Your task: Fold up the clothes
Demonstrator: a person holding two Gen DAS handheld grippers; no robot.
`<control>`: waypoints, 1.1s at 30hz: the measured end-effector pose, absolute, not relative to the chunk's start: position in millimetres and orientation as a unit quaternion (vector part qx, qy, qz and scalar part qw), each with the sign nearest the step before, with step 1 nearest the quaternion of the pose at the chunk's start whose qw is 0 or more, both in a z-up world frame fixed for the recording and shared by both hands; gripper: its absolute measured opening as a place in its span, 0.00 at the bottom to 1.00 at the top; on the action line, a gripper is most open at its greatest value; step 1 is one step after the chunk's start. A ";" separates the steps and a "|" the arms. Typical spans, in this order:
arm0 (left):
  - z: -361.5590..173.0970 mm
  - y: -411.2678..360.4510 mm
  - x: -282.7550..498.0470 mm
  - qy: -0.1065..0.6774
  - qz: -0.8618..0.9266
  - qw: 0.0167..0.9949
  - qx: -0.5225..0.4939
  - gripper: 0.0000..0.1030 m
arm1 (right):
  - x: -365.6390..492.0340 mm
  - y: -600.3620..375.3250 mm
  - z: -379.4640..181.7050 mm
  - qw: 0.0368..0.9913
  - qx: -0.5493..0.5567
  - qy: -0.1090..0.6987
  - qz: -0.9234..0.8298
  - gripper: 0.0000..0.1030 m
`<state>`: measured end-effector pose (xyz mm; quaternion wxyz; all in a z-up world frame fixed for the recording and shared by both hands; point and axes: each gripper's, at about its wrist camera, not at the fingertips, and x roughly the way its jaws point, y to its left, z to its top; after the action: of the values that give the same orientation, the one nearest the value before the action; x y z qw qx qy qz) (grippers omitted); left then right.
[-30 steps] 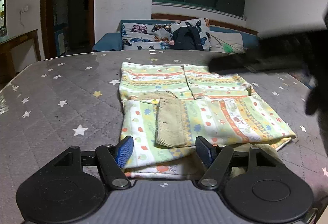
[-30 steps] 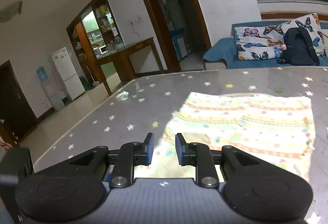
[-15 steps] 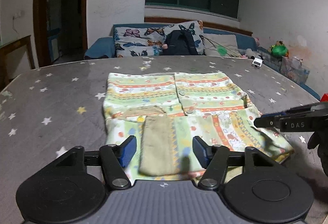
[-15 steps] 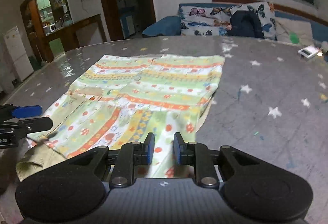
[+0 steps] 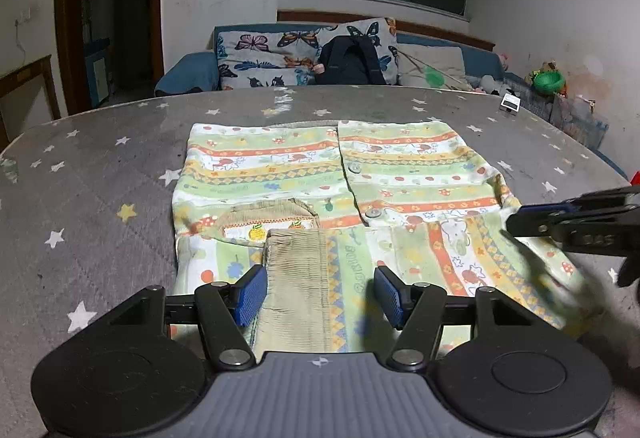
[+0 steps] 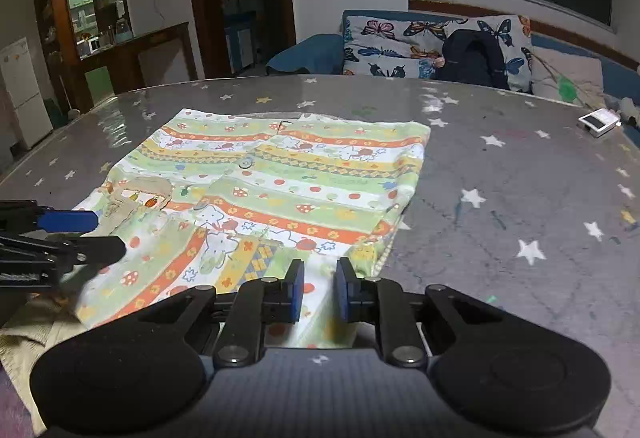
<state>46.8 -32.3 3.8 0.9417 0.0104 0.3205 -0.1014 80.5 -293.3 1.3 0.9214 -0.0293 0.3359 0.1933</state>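
Grey star-printed worktop (image 5: 100,165) carries the patterned shirt (image 5: 304,173), lying flat mid-surface with its near part folded back and a beige cuff (image 5: 298,290) uppermost. I see my left gripper (image 5: 320,296) spread wide over that cuff, gripping nothing. My right gripper (image 6: 319,290) shows a narrow gap above the shirt's near right edge; whether it pinches cloth, I cannot tell.

A big grey table (image 5: 100,173) with little stars holds a stripy baby shirt (image 5: 304,173) and a small white gadget (image 6: 599,121).
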 end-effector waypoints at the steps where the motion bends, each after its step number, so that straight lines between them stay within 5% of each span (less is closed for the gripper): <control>1: 3.3 -33.3 46.3 0.319 -0.101 0.942 0.014 0.60 | 77.2 -293.7 1.6 0.921 -0.032 0.335 0.196 0.16; 21: 5.0 -34.5 24.0 0.321 -0.096 0.941 0.056 0.62 | 26.8 -299.5 4.4 0.916 -0.056 0.325 0.231 0.28; 33: 13.7 -28.3 -1.3 0.328 -0.069 0.942 0.038 0.93 | 15.0 -301.4 3.5 0.916 -0.059 0.321 0.235 0.47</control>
<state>-1.3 -28.3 13.7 0.9415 0.0380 0.3276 -0.0691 15.0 -301.4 3.5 0.9156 -0.0594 0.3211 0.2348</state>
